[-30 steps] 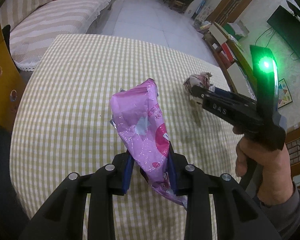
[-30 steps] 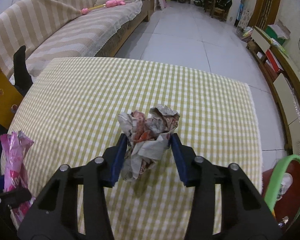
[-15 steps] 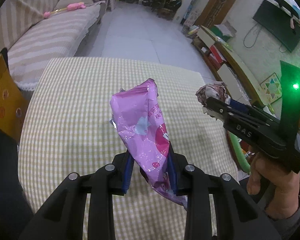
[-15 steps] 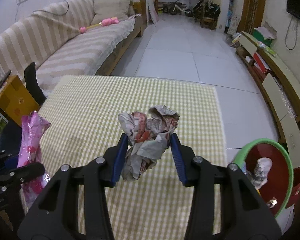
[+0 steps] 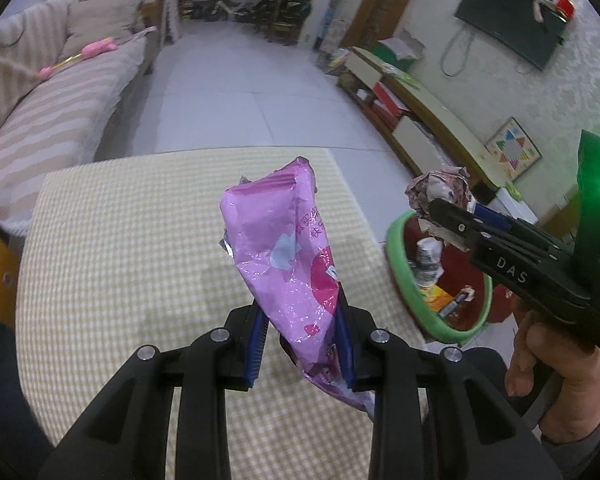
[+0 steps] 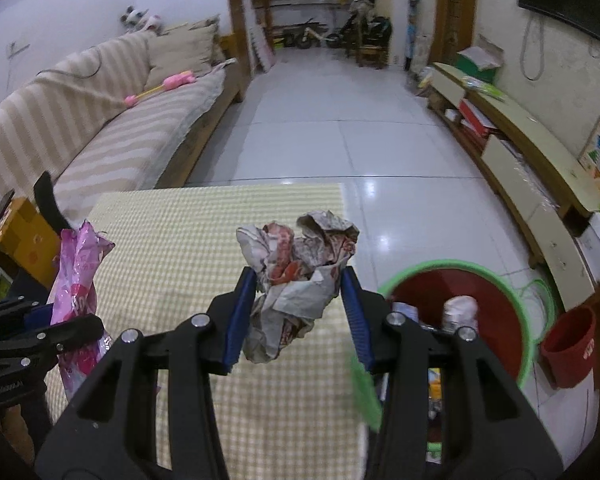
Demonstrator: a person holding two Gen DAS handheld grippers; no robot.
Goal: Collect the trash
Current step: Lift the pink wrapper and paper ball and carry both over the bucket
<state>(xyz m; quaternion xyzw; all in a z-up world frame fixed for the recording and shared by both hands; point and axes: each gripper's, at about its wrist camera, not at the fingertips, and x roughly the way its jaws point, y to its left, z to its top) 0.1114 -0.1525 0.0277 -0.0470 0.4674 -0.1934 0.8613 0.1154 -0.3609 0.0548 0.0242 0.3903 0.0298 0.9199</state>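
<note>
— Checked tablecloth [image 5: 140,248] below; what's the left gripper [image 5: 300,344] got?
— Pads clamped on a pink wrapper [image 5: 288,248], raised above the cloth.
— Right gripper [image 6: 300,312]?
— Pinching a crumpled paper ball [image 6: 300,264]; green-rimmed red bin [image 6: 496,280] on the floor beyond

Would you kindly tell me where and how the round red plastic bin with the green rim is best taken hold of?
Grip the round red plastic bin by its green rim, coming from above, one tool finger inside the wall and one outside. It stands upright and open-topped on the floor, and its body looks too wide to span.
</note>
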